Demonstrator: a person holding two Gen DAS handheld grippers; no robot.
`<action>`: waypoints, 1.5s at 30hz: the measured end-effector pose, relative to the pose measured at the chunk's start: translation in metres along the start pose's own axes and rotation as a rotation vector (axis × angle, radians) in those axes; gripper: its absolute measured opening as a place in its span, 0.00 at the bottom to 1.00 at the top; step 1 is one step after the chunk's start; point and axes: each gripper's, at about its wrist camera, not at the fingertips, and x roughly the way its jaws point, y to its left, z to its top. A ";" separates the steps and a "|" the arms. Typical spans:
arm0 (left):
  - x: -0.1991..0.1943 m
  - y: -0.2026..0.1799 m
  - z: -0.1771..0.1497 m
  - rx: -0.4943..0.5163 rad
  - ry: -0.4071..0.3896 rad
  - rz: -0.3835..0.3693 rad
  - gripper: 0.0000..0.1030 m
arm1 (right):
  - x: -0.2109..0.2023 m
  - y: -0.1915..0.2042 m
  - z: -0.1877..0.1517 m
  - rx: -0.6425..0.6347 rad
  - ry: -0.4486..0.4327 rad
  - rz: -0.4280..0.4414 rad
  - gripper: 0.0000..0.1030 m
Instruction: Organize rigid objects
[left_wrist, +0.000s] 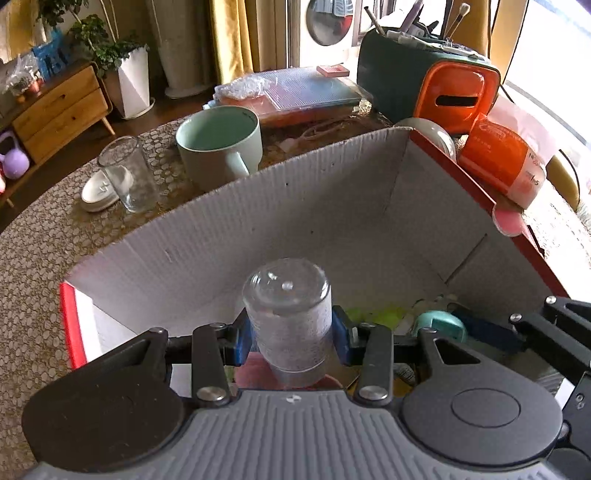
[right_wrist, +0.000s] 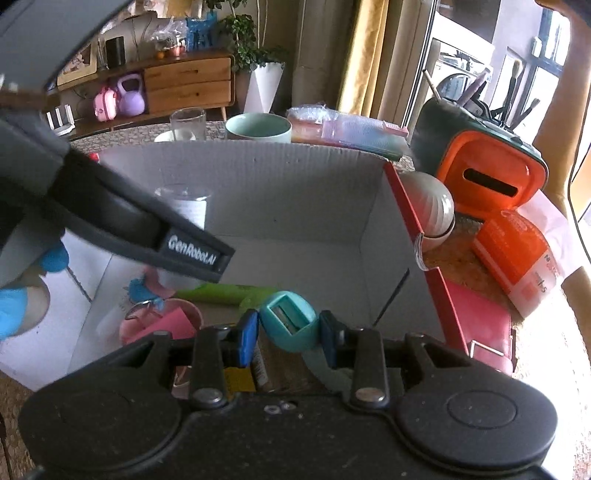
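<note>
My left gripper (left_wrist: 291, 338) is shut on a clear glass cup (left_wrist: 290, 321), held upside down over the open white cardboard box (left_wrist: 258, 218). My right gripper (right_wrist: 288, 334) is shut on a teal egg-shaped sharpener (right_wrist: 290, 321), held low inside the same box (right_wrist: 295, 184). The sharpener also shows at the right of the left wrist view (left_wrist: 439, 323). The left gripper's body (right_wrist: 110, 218) crosses the right wrist view, with the glass cup (right_wrist: 186, 206) partly hidden behind it. A second clear glass (left_wrist: 127, 173) and a pale green mug (left_wrist: 219, 144) stand on the table beyond the box.
The box floor holds a pink cup (right_wrist: 162, 323), a green tube (right_wrist: 225, 293) and other small items. To the right lie an orange tissue holder (right_wrist: 491, 181), an orange packet (right_wrist: 517, 254), a ribbed bowl (right_wrist: 430, 208) and a pink wallet (right_wrist: 480, 321). A flat plastic package (left_wrist: 295, 94) lies behind.
</note>
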 end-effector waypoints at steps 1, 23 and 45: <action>0.002 0.000 -0.001 -0.002 0.009 0.000 0.40 | 0.001 0.000 0.001 0.004 0.002 -0.001 0.34; -0.043 0.004 -0.020 -0.009 -0.066 0.014 0.57 | -0.039 -0.008 -0.001 0.082 -0.061 0.038 0.60; -0.161 0.016 -0.091 0.005 -0.235 0.008 0.67 | -0.143 0.016 -0.024 0.095 -0.230 0.106 0.84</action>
